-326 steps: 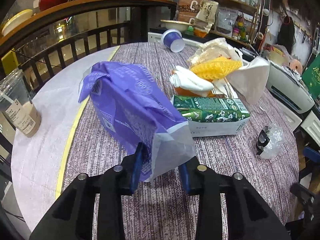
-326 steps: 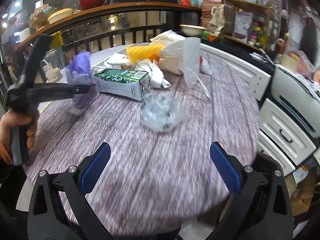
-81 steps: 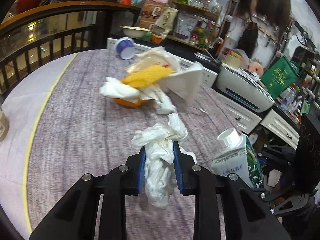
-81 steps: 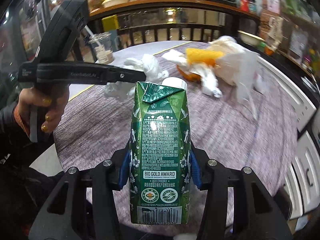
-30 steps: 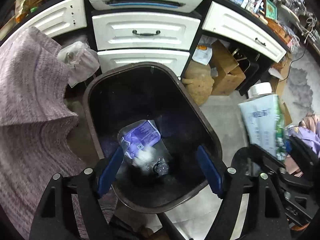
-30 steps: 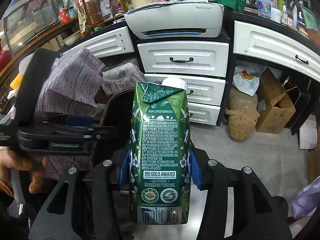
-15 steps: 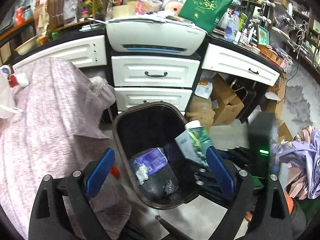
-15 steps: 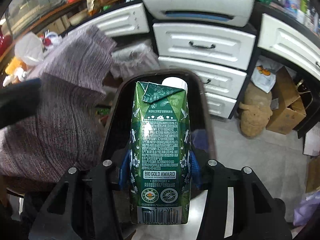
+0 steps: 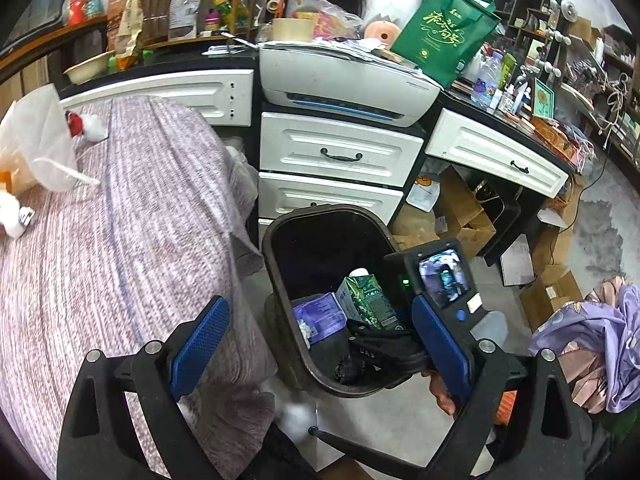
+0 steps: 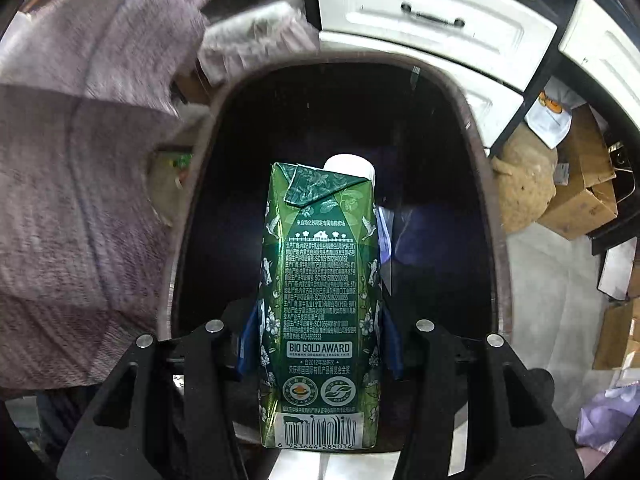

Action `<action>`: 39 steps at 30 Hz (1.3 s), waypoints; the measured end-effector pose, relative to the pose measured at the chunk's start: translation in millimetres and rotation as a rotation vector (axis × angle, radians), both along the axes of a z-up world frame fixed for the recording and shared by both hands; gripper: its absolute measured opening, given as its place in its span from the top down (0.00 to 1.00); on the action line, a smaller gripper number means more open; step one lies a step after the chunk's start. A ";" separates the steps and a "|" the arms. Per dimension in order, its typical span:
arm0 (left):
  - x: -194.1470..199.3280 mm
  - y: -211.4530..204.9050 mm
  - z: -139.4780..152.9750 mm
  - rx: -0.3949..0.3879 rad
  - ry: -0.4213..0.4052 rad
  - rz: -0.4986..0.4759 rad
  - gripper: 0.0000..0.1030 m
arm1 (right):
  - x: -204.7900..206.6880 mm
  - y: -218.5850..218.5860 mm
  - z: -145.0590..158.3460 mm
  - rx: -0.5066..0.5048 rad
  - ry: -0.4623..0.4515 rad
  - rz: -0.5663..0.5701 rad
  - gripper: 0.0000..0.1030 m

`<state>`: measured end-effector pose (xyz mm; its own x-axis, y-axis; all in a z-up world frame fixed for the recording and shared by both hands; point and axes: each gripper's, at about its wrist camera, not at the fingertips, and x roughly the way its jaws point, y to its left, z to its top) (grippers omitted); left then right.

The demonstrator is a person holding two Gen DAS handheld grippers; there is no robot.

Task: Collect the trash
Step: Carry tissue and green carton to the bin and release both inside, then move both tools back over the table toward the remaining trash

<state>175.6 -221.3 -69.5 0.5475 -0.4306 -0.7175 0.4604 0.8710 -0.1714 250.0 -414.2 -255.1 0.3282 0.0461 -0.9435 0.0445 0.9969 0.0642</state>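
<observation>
My right gripper (image 10: 318, 344) is shut on a green milk carton (image 10: 320, 304) and holds it upright inside the mouth of a dark trash bin (image 10: 486, 184). In the left wrist view the carton (image 9: 366, 300) sits over the bin (image 9: 280, 280), held by the right gripper (image 9: 384, 344); a purple bag (image 9: 318, 316) lies inside. My left gripper (image 9: 320, 344) is open and empty, above the bin and the table's edge. More trash, a white plastic bag (image 9: 36, 148) and crumpled tissue (image 9: 12, 216), lies on the table at the far left.
The table with a purple-grey cloth (image 9: 120, 240) is left of the bin. White drawers (image 9: 340, 156) and a printer (image 9: 344, 76) stand behind it. Cardboard boxes (image 9: 460, 208) and clothes (image 9: 592, 344) lie on the floor to the right.
My right gripper has lowered the carton further into the bin's mouth. My left gripper has pulled back and up, staying open, after dropping the tissue into the bin.
</observation>
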 end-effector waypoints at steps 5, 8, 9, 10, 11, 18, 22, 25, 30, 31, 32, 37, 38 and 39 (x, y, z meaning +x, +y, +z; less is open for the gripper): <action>-0.1 7.6 -2.2 -0.003 0.008 0.014 0.11 | 10.2 5.3 -17.3 -0.047 0.049 -0.006 0.50; -1.9 11.9 -2.3 -0.015 0.011 0.012 0.11 | 9.3 4.4 -20.0 -0.042 0.050 -0.011 0.45; -2.6 12.1 -1.8 -0.013 0.009 0.013 0.11 | 9.1 4.2 -19.9 -0.045 0.049 -0.015 0.44; -3.7 12.3 -0.8 -0.010 0.005 0.016 0.11 | 7.3 4.3 -18.5 -0.049 0.044 -0.021 0.44; -5.1 12.8 1.0 -0.014 0.000 0.015 0.11 | 5.3 3.6 -16.2 -0.047 0.036 -0.023 0.44; -18.1 13.3 16.9 -0.046 -0.051 -0.019 0.09 | -20.1 0.1 17.5 -0.047 -0.061 -0.057 0.43; -27.0 15.5 26.8 -0.041 -0.096 -0.038 0.08 | -35.8 -6.2 47.7 -0.034 -0.139 -0.085 0.39; -31.0 20.8 33.6 -0.032 -0.123 -0.045 0.07 | -46.8 -6.6 74.8 -0.035 -0.216 -0.087 0.36; -32.5 41.7 40.6 0.008 -0.160 -0.030 0.06 | -56.0 7.9 117.7 -0.017 -0.324 -0.062 0.33; -31.7 49.1 41.5 0.020 -0.165 -0.019 0.06 | -56.9 13.1 126.1 -0.013 -0.344 -0.054 0.33; -30.4 57.9 42.3 0.026 -0.166 -0.006 0.06 | -57.7 17.9 133.8 -0.008 -0.363 -0.045 0.33; -22.2 107.7 47.7 0.040 -0.163 0.081 0.06 | -58.0 39.2 161.7 0.037 -0.419 0.015 0.33; -20.8 117.9 48.8 0.043 -0.164 0.101 0.06 | -57.1 46.5 167.5 0.052 -0.429 0.037 0.33; -19.1 130.8 50.0 0.046 -0.166 0.127 0.06 | -55.5 49.8 170.4 0.060 -0.433 0.052 0.32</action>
